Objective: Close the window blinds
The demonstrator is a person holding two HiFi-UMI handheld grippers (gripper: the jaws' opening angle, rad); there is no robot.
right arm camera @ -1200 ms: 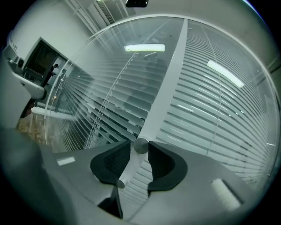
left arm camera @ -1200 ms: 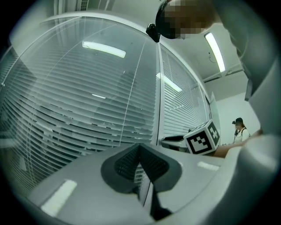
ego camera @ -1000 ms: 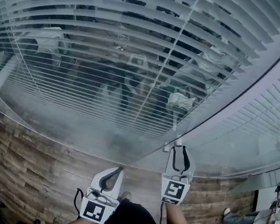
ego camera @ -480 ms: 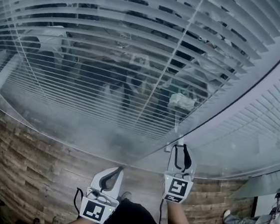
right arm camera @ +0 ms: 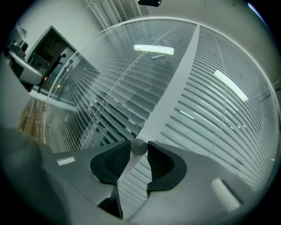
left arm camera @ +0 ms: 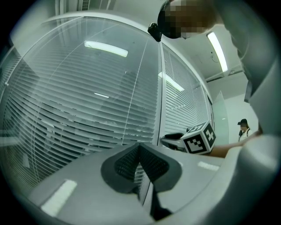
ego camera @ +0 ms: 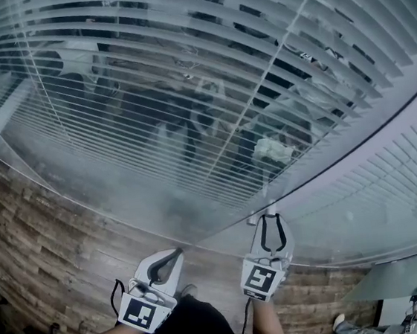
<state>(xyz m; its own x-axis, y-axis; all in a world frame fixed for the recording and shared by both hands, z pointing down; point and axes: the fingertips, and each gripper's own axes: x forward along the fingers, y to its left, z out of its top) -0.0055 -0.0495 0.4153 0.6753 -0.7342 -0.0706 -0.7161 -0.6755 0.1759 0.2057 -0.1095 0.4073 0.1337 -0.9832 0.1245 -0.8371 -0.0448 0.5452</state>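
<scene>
**A:** Where are the blinds (ego camera: 185, 90) in all this?

**B:** Behind the glass (ego camera: 123, 202), straight ahead of both claws. On the left pane the slats are tilted so that the dark room behind shows through, so I'd say they are not closed yet.

**A:** Then why is the right claw (ego camera: 269, 219) up against the pale post (right arm camera: 175, 83) rather than the slats?

**B:** The slats are sealed off behind the pane. A small round knob (right arm camera: 139, 147) sits on that post, and the right claw has its two pads set on either side of it, closed on it. I'd guess that twisting it tilts the slats.

**A:** And the left claw (ego camera: 175, 254)?

**B:** It is pinched together with nothing between its pads, and held low and apart from the glass, above the wooden floor (ego camera: 52, 240). It looks idle, out of the way.
</scene>
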